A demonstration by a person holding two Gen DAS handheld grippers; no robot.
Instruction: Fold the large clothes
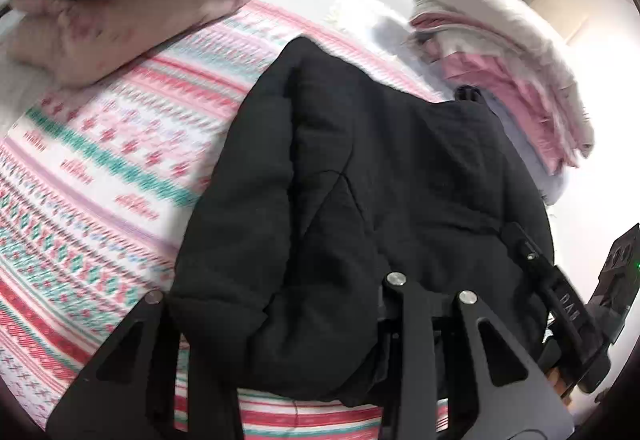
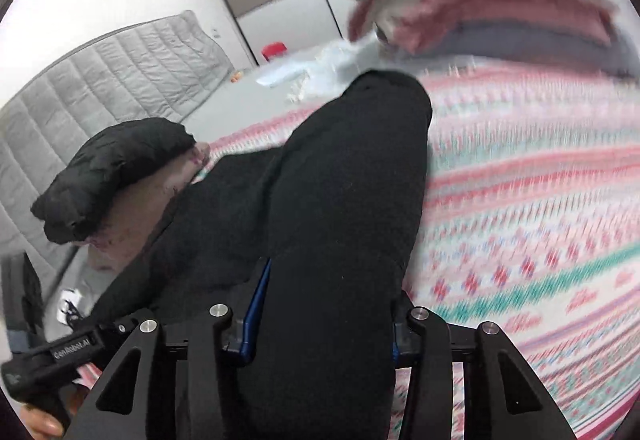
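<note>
Black padded jacket (image 1: 360, 208) fills the lower centre of both views, draped over a patterned pink, white and teal bedspread (image 1: 100, 168). At the bottom of the left view, the left gripper (image 1: 276, 340) is clamped on jacket fabric bunched between its jaws. In the right view the right gripper (image 2: 320, 336) likewise grips a thick fold of jacket. Folded pink and white clothes (image 1: 516, 72) sit stacked upper right. A second folded pile, black on pink (image 1: 100, 0), lies upper left.
</note>
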